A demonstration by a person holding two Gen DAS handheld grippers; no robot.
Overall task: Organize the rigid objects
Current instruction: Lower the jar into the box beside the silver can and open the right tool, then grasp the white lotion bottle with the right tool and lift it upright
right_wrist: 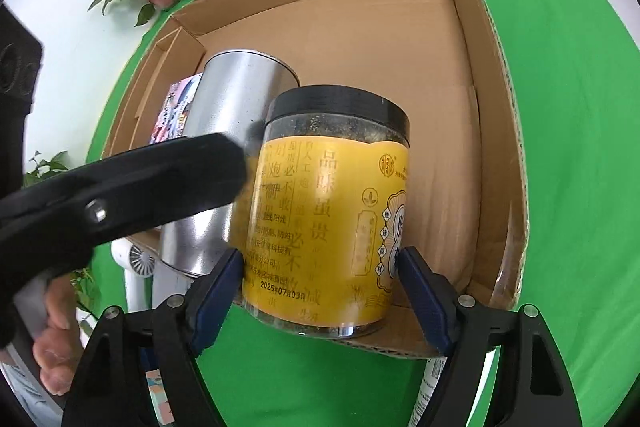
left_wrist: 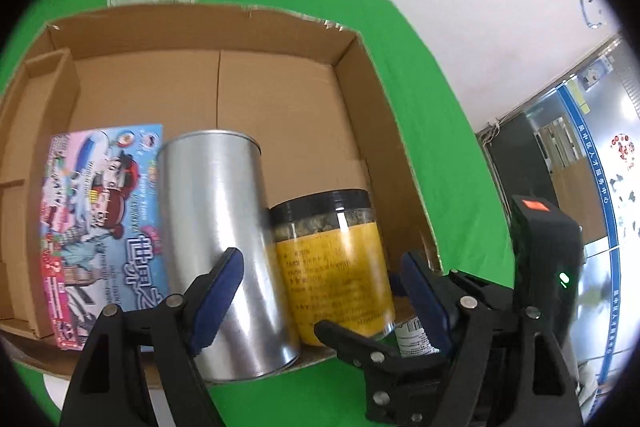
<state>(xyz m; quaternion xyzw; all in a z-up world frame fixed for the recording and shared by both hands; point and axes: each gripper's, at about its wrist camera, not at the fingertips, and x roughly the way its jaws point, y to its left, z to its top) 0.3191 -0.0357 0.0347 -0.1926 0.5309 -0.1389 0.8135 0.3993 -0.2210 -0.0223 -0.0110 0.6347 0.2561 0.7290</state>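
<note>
A green-covered tabletop (left_wrist: 420, 75) carries a shallow brown cardboard box (left_wrist: 224, 27), open at the top. Along its near edge stand three things in a row: at the left a flat colourful printed carton (left_wrist: 100, 219) on end, in the middle a tall plain silver metal can (left_wrist: 224, 227), and at the right a clear plastic jar with a black lid and yellow label (right_wrist: 332, 223). Can and jar appear to touch.

The right hand-held gripper (right_wrist: 320, 291) brackets the lower part of the jar, its blue pads at either side of the label. Whether they press it I cannot tell. The left hand-held gripper (left_wrist: 324, 299) is spread, empty, low in front of the can and jar.

Judging from this, the risks are close quarters. If the right hand-held gripper opens or pulls away crookedly, the jar could tip against the silver can and topple it onto the carton. The two hand-held grippers are near enough to knock together.
</note>
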